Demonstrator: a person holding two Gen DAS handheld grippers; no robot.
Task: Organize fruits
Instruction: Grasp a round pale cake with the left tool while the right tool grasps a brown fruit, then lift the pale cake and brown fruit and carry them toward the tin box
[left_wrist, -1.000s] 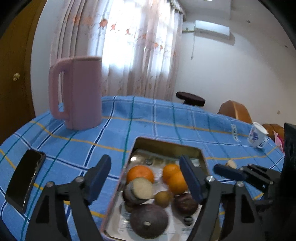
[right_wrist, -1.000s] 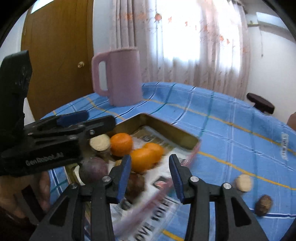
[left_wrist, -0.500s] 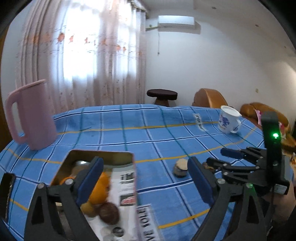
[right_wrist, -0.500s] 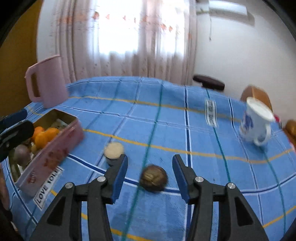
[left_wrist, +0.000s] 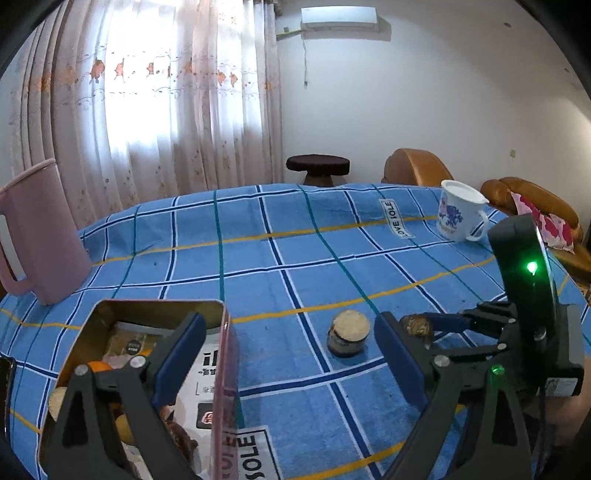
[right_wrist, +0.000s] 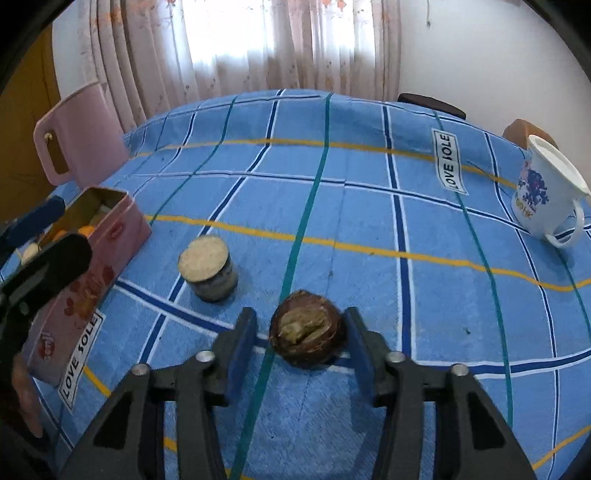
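The right gripper (right_wrist: 301, 345) has its fingers (right_wrist: 242, 347) closing around a brown fruit (right_wrist: 307, 338) that lies on the bench (right_wrist: 369, 221); the right finger is at its side, the left still apart. A cut fruit (right_wrist: 208, 267) stands beyond the left finger. The left gripper (left_wrist: 290, 354) is spread wide and empty, its left finger over the tin (left_wrist: 155, 306) of fruit.

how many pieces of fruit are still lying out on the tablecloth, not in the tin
2. A brown round fruit sits between the closing right gripper fingers; a cut piece with a pale top stands beside the pink tin.
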